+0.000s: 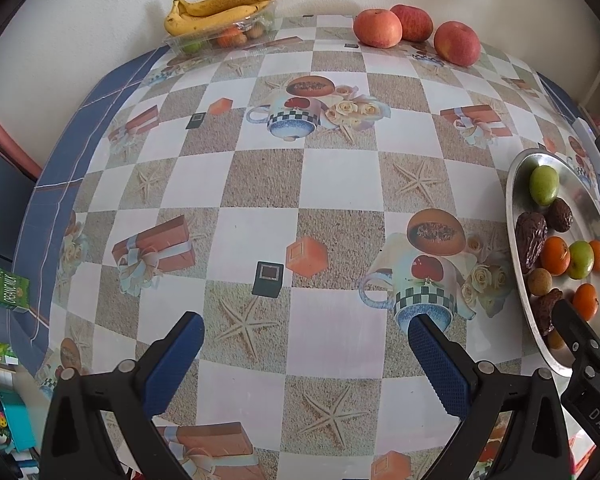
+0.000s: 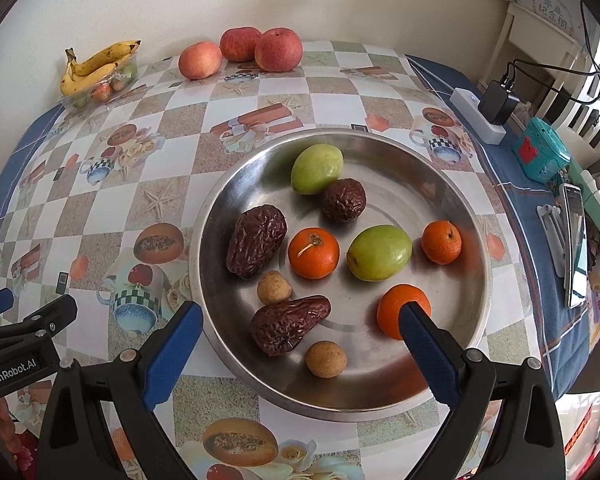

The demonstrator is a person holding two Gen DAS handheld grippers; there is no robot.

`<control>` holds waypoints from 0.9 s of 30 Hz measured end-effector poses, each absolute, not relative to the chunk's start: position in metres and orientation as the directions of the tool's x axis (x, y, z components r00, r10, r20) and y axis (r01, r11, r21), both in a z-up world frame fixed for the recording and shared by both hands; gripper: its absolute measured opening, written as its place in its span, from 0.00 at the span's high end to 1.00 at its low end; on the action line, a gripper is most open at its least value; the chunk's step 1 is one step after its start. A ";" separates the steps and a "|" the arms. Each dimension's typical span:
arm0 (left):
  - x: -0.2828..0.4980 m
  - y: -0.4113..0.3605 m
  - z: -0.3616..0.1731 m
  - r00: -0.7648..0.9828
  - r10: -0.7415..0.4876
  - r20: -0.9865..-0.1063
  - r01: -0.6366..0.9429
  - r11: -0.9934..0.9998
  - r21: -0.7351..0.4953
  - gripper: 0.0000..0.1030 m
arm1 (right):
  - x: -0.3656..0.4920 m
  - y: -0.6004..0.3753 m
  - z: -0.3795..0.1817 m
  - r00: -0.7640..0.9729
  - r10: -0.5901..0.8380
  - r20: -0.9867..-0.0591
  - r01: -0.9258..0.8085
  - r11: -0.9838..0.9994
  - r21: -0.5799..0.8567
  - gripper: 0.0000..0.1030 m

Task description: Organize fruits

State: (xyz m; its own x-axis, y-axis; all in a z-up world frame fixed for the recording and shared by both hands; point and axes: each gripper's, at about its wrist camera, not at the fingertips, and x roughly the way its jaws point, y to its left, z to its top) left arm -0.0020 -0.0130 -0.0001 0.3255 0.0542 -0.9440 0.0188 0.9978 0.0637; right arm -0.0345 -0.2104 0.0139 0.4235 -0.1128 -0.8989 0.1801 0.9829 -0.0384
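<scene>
A round metal plate (image 2: 452,184) holds small fruit: two green ones (image 2: 317,168), three oranges (image 2: 313,253), three wrinkled dark dates (image 2: 256,240) and two small tan fruits (image 2: 326,359). My right gripper (image 2: 300,324) is open and empty, hovering over the plate's near edge. My left gripper (image 1: 306,336) is open and empty over the tablecloth, left of the plate (image 1: 518,200). Three red apples (image 1: 378,28) and bananas (image 1: 216,10) on a clear tray of fruit (image 1: 220,38) sit at the far edge.
The checked tablecloth (image 1: 332,176) covers the table. A power strip with a charger (image 2: 488,110), a teal box (image 2: 540,154) and a phone (image 2: 576,240) lie on the right side. A green carton (image 1: 6,286) stands off the left edge.
</scene>
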 end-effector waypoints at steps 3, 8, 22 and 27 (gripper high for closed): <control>-0.002 -0.013 0.000 0.326 0.054 -0.944 0.020 0.998 0.064 0.00 | -0.035 -0.210 0.013 0.422 -0.112 -0.900 0.178 0.983 -0.039 0.04; -0.002 -0.013 0.000 0.326 0.054 -0.944 0.021 0.998 0.064 0.00 | -0.034 -0.210 0.013 0.421 -0.113 -0.900 0.177 0.983 -0.040 0.04; -0.001 -0.009 0.002 0.325 0.049 -0.944 -0.004 0.999 0.050 0.00 | -0.035 -0.210 0.013 0.417 -0.113 -0.902 0.179 0.983 -0.040 0.04; -0.002 -0.007 0.006 0.343 0.047 -0.938 -0.015 0.999 0.045 0.00 | -0.035 -0.211 0.013 0.415 -0.113 -0.903 0.183 0.982 -0.039 0.04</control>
